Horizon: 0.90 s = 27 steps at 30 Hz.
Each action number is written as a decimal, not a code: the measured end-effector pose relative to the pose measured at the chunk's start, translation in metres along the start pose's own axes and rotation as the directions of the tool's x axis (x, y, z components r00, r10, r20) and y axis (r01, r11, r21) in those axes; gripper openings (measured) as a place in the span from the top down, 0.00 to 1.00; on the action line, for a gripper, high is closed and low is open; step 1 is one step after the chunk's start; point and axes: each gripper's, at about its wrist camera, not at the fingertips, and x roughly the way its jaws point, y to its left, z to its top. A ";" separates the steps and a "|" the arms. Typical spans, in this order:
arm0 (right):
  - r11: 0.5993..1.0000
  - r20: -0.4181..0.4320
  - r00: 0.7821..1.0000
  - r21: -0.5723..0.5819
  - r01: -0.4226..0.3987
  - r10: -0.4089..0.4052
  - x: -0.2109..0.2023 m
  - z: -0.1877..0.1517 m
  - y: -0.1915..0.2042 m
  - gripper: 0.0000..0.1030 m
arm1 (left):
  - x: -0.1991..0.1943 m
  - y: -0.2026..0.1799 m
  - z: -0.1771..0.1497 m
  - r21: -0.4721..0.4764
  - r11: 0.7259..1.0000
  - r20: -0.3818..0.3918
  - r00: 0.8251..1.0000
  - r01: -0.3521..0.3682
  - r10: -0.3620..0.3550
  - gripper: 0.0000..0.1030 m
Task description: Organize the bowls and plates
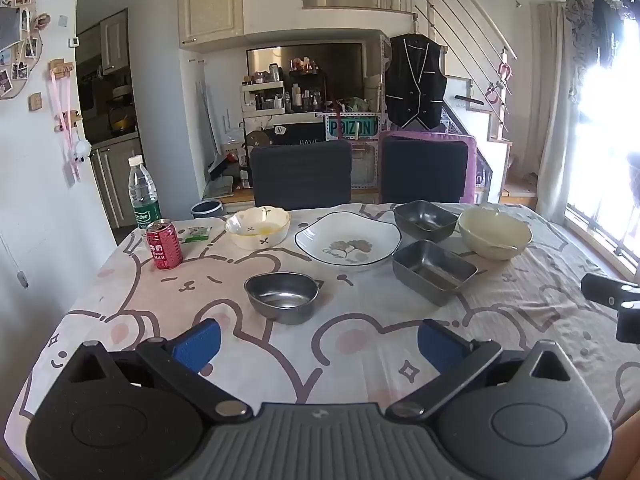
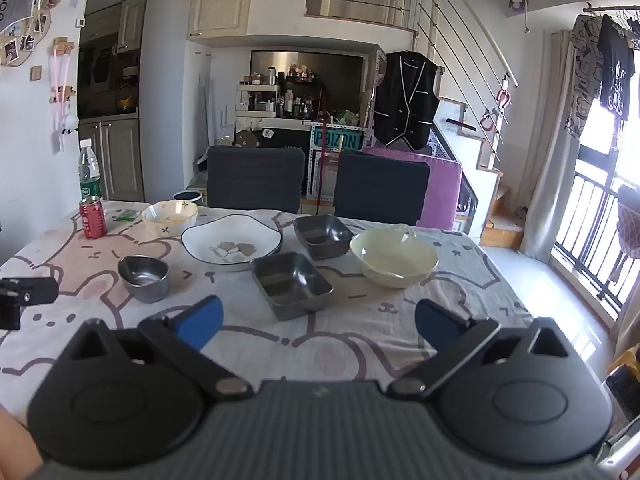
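Cartoon-print tablecloth (image 1: 168, 280) covers the dining table; two dark chairs (image 1: 301, 174) behind it. Landmark: one white leaf-print plate (image 1: 347, 245), mid-table. Counts: three metal dishes, two ceramic bowls. Flower bowl (image 1: 258, 227) just left of the plate; two rectangular metal trays (image 1: 434, 270) and one cream bowl (image 1: 495, 234) to its right; one oval metal bowl (image 1: 282, 296) nearer than the plate. Red can (image 1: 164, 245) and water bottle (image 1: 143, 192) far left of it. Left gripper (image 1: 318, 346) spread wide, empty, the oval bowl just beyond its fingers. Right gripper (image 2: 318, 330) likewise released, a tray just ahead.
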 end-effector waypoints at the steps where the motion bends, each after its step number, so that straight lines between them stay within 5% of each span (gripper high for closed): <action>1: 1.000 -0.003 1.000 -0.001 -0.001 0.001 0.000 0.000 0.000 0.00 | 0.000 0.000 0.000 -0.001 1.000 0.000 1.000 0.000 0.000 0.00; 27: 1.000 -0.009 1.000 -0.005 -0.004 0.004 -0.001 -0.001 -0.001 0.00 | 0.000 -0.001 0.000 -0.004 1.000 0.000 1.000 0.007 -0.007 0.00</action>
